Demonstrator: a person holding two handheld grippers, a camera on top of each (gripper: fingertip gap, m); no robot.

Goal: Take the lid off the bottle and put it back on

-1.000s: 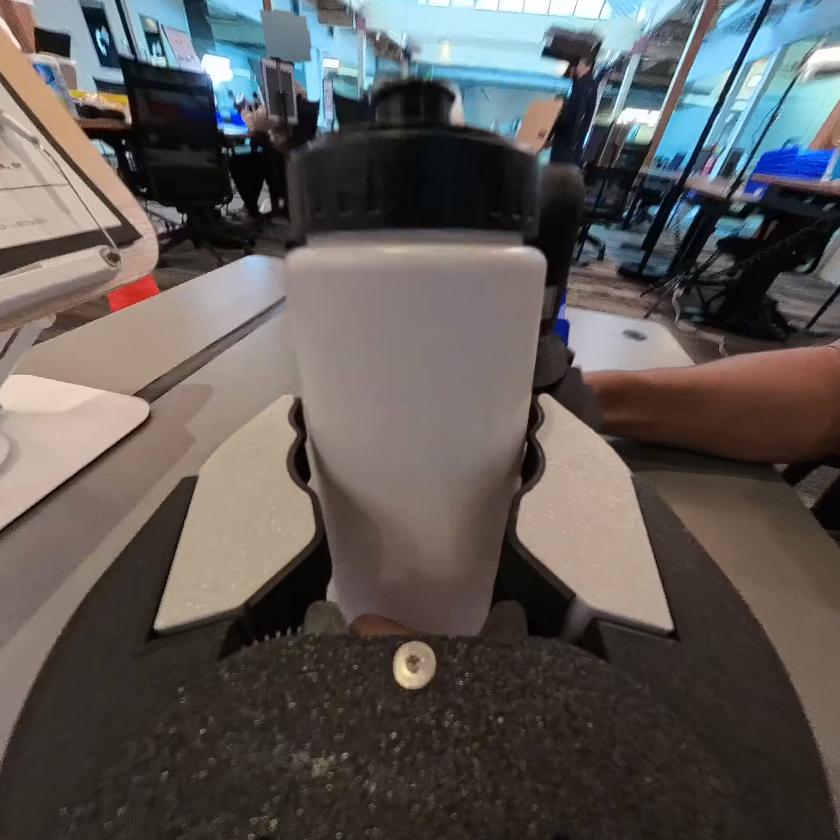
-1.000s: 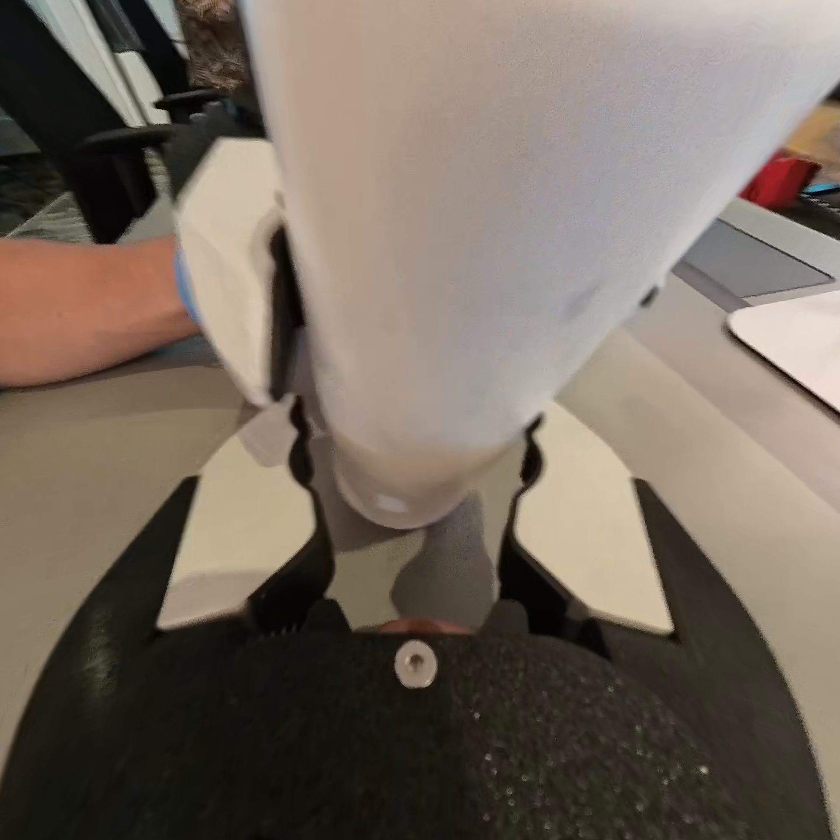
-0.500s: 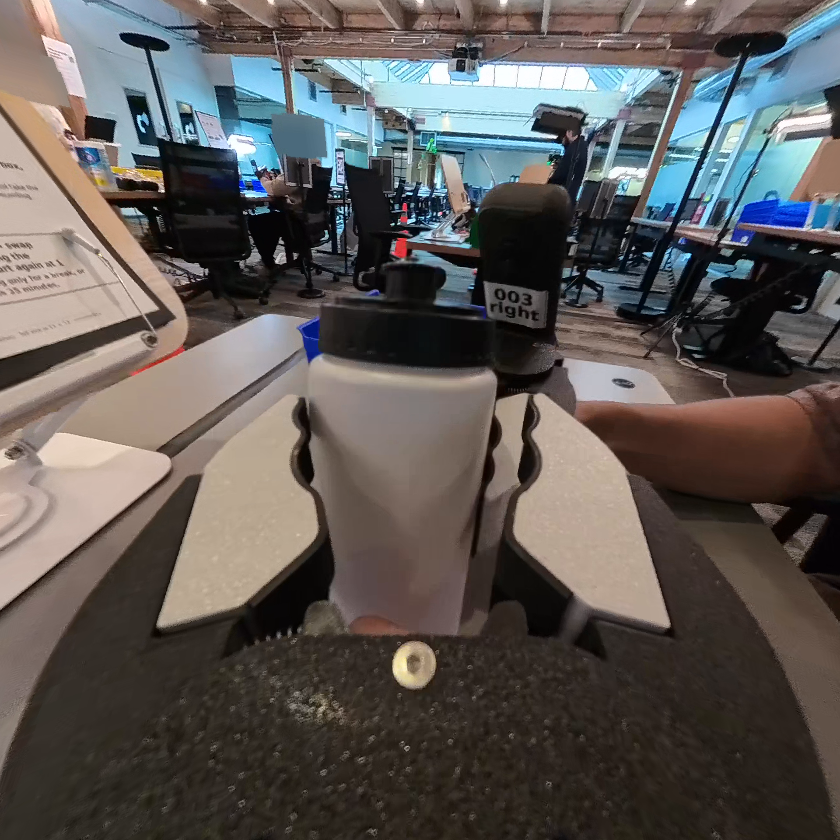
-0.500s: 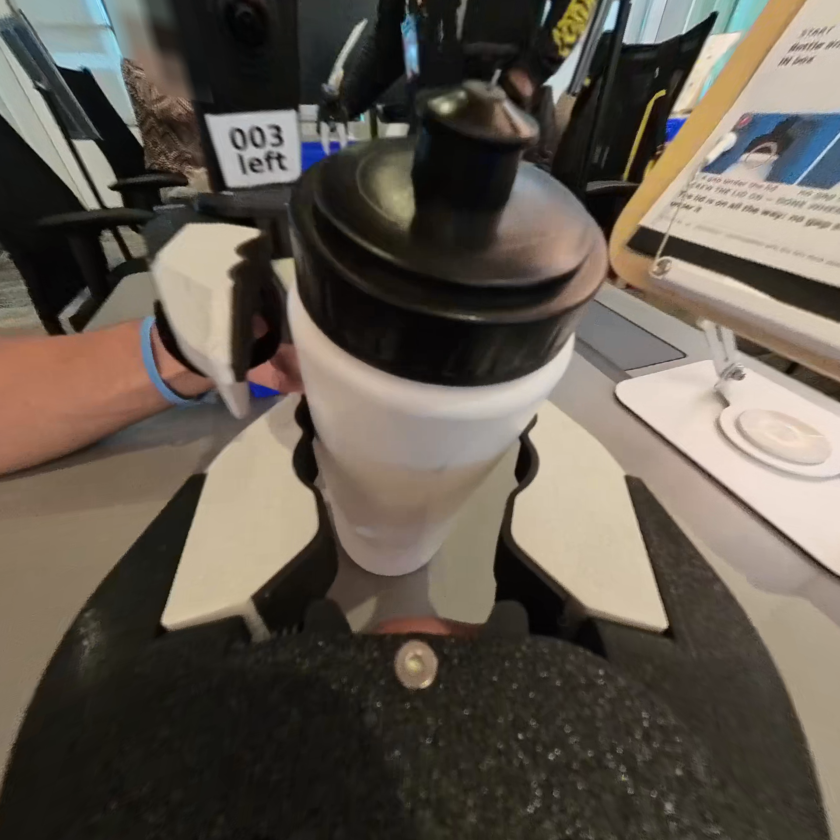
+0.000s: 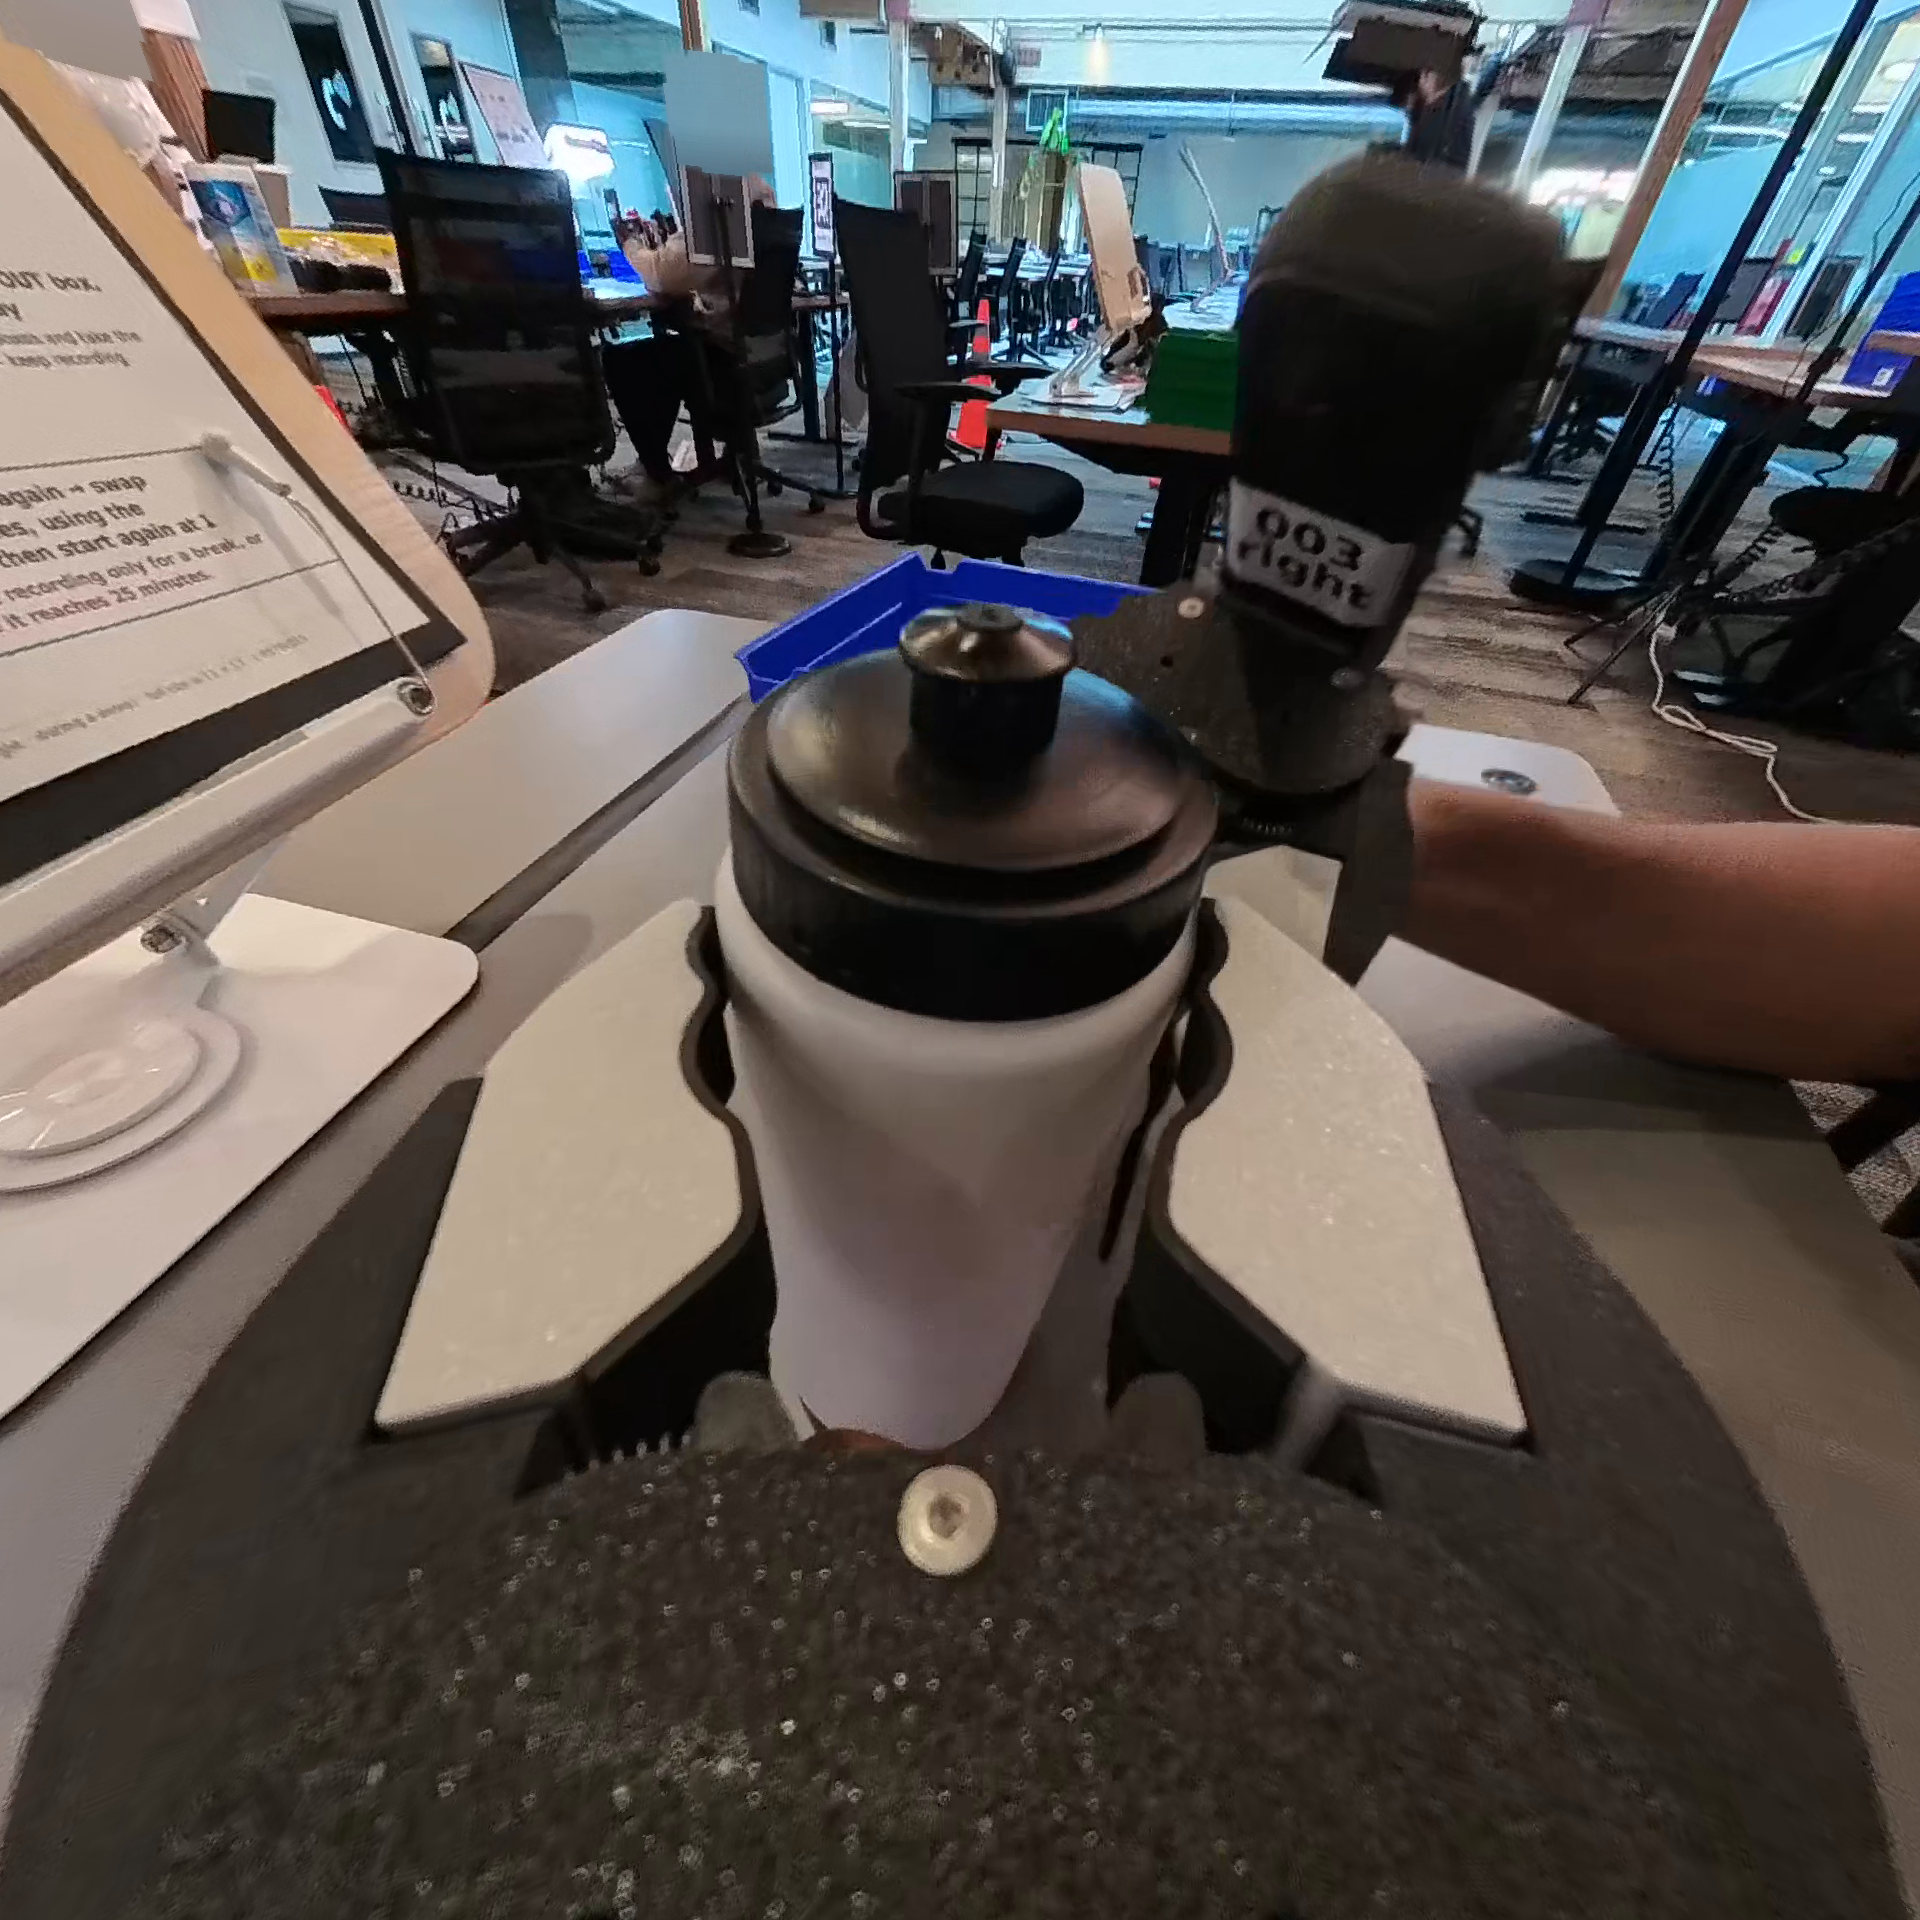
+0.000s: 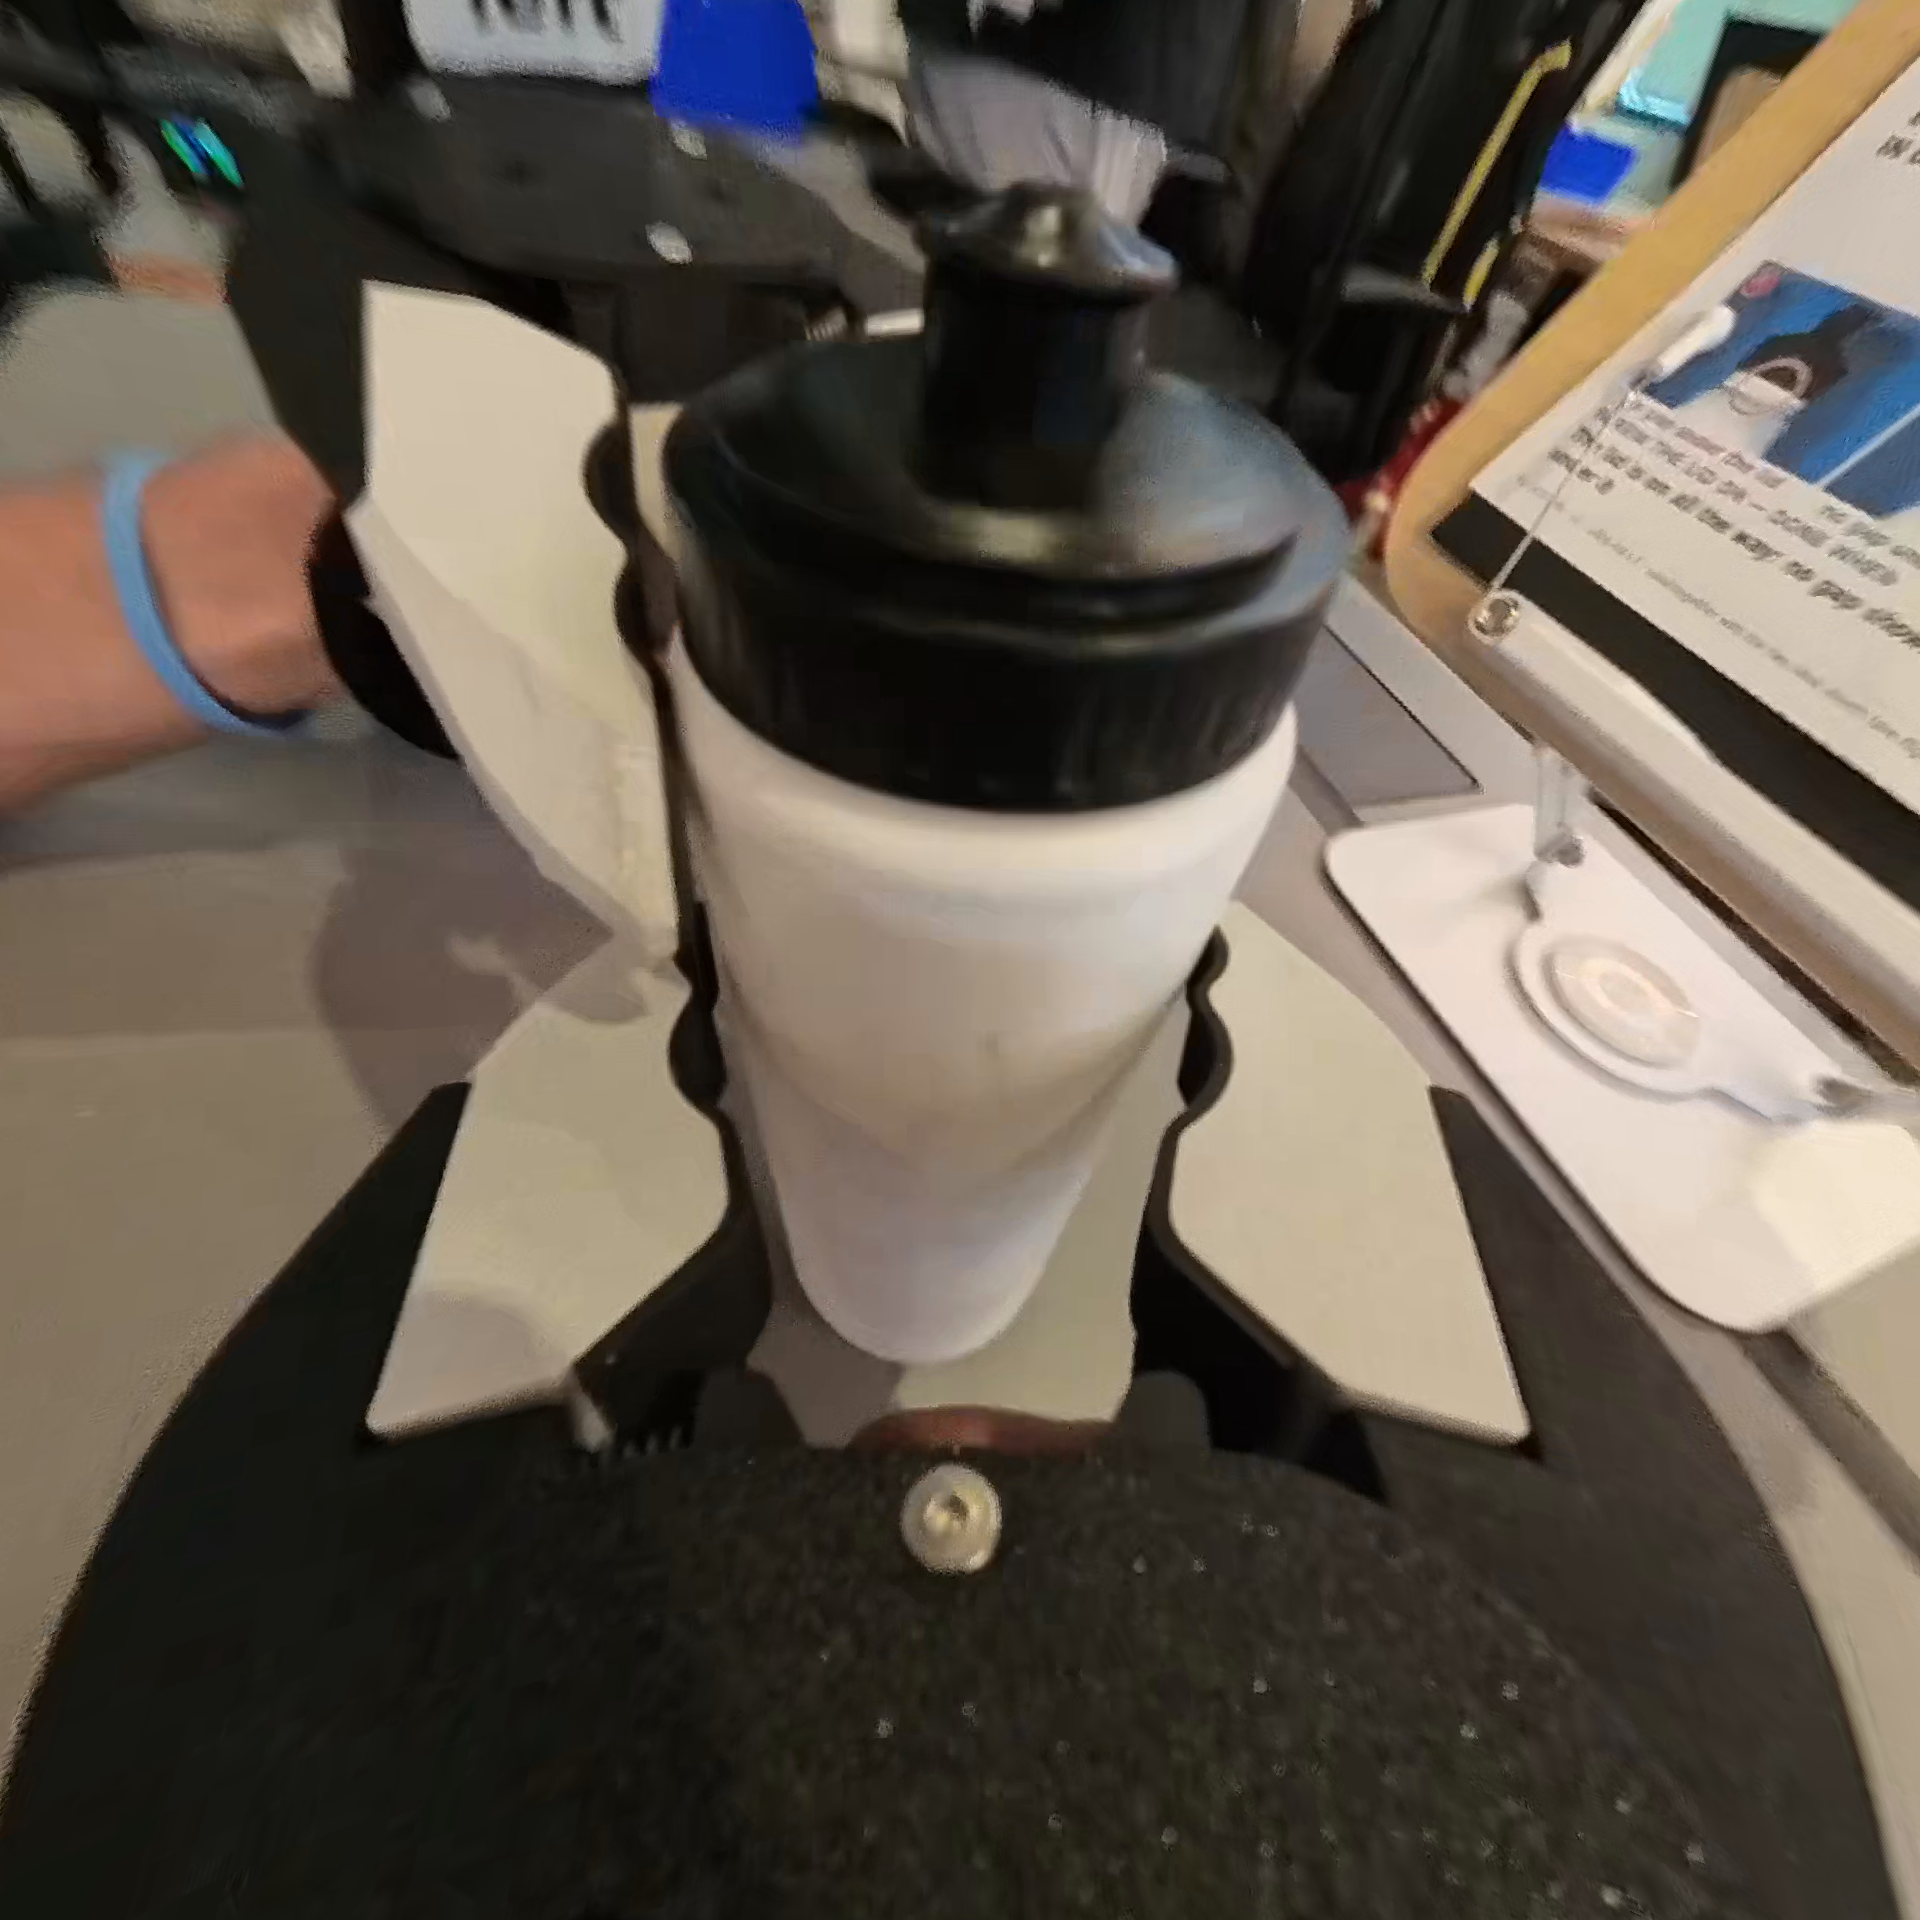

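My left hand-held gripper (image 5: 956, 966) is pinching the white plastic bottle (image 5: 935, 1143) just under its black screw lid with a pull spout (image 5: 966, 831), which is on the neck. Both pale fingers (image 5: 582, 1164) lie against the bottle's sides at the shoulder. From the other side only one of those fingers (image 6: 488, 582) shows, flat against the bottle wall. Its partner is hidden behind the bottle.

My right hand-held gripper (image 6: 951, 997) straddles the same bottle lower down. That view is smeared by motion, so I cannot tell whether its pads press the wall or just stand beside it. In the left view its fingers are hidden behind the lid and only its dark body shows, blurred.

The bottle stands upright over the middle of the grey counter (image 5: 582, 810), well in from the edges. Its foot is hidden by my left gripper's body. In the right view the foot is blurred, so I cannot tell whether it rests on the counter.

At the counter's side edge stands a white-based document stand (image 5: 260, 987), its board cut off by the frame. Behind the lid, at the far edge, a blue plastic bin (image 5: 831, 623) is largely hidden. My right forearm (image 5: 1662, 935) runs out of frame. A light blue wristband (image 6: 145, 603) shows on my left wrist, blurred.
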